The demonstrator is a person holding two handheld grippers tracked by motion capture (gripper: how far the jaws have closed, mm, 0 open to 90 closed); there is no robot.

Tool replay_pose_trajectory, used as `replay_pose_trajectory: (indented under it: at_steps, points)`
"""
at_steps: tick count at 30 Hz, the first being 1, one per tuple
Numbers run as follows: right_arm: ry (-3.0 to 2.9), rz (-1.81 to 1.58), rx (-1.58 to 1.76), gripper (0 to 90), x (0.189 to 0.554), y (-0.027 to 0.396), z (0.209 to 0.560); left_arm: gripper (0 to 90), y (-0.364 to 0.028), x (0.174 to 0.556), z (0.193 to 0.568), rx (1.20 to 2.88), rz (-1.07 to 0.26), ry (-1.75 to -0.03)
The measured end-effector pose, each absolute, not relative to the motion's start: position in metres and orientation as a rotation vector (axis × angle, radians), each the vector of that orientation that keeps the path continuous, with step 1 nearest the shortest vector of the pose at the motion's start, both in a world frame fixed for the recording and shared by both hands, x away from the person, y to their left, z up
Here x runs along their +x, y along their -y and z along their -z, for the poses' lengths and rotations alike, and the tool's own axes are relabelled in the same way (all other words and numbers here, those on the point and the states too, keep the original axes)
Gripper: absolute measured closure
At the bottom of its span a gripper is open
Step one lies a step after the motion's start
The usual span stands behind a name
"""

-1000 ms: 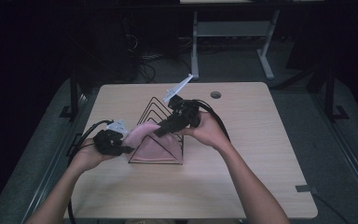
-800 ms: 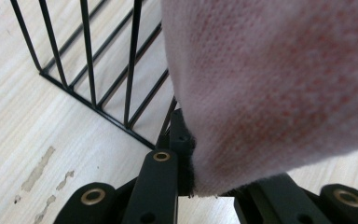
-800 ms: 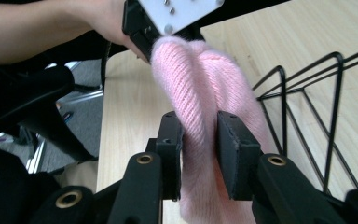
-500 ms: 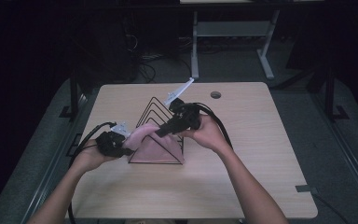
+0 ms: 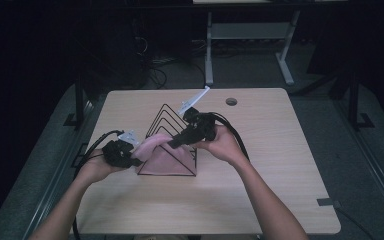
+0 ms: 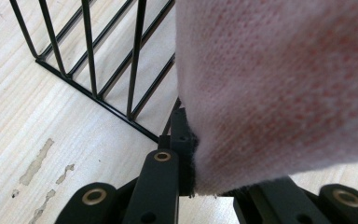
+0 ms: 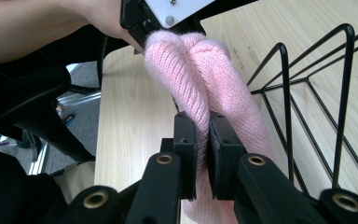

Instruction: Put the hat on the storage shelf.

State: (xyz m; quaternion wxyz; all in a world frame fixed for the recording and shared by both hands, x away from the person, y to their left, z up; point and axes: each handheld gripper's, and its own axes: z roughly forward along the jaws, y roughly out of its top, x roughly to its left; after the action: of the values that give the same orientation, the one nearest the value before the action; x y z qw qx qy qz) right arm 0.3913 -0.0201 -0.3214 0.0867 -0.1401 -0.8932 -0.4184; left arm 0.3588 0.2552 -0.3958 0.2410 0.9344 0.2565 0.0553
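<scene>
The wire rack (image 5: 172,142) blocks the middle; the table (image 5: 280,165) right lies free.

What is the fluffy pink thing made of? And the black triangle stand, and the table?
The pink cloth looks like soft knitted yarn, maybe wool: you can see rows of little loops and fuzz. The black rack looks like thin metal wire with a smooth dark coating. The table looks like pale wood, or a wood-look top: it has fine grain lines and a matte surface with a few scuffs.

no readable text, no labels, no numbers
</scene>
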Motion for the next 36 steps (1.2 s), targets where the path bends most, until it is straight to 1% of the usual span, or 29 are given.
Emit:
replay_pose_trajectory:
  at_steps: [3, 5, 8, 11, 14, 18, 28, 32, 36]
  points:
    - [2.655, 1.245, -0.424, 82.4, 0.391, 0.021, 0.322, 81.7, -0.255, 0.359, 0.396, 2.554, -0.149, -0.703]
    - [2.657, 1.252, -0.42, 80.6, 0.391, 0.022, 0.322, 78.7, -0.255, 0.358, 0.395, 2.552, -0.145, -0.702]
    - [2.67, 1.254, -0.437, 65.2, 0.389, 0.024, 0.321, 71.3, -0.257, 0.356, 0.393, 2.557, -0.153, -0.682]
    - [2.657, 1.272, -0.45, 54.7, 0.389, 0.028, 0.321, 67.2, -0.259, 0.352, 0.389, 2.535, -0.164, -0.669]
    - [2.637, 1.31, -0.482, 50.0, 0.386, 0.039, 0.32, 62.9, -0.263, 0.35, 0.387, 2.528, -0.171, -0.672]
    - [2.627, 1.334, -0.516, 46.8, 0.384, 0.054, 0.321, 59.3, -0.269, 0.348, 0.384, 2.509, -0.173, -0.691]
    - [2.632, 1.372, -0.655, 39.8, 0.377, 0.096, 0.332, 55.7, -0.284, 0.339, 0.383, 2.478, -0.187, -0.719]
    - [2.634, 1.38, -0.708, 37.7, 0.374, 0.111, 0.338, 55.3, -0.286, 0.336, 0.384, 2.448, -0.172, -0.739]
    - [2.638, 1.376, -0.758, 35.5, 0.371, 0.123, 0.344, 53.5, -0.286, 0.332, 0.384, 2.452, -0.186, -0.726]
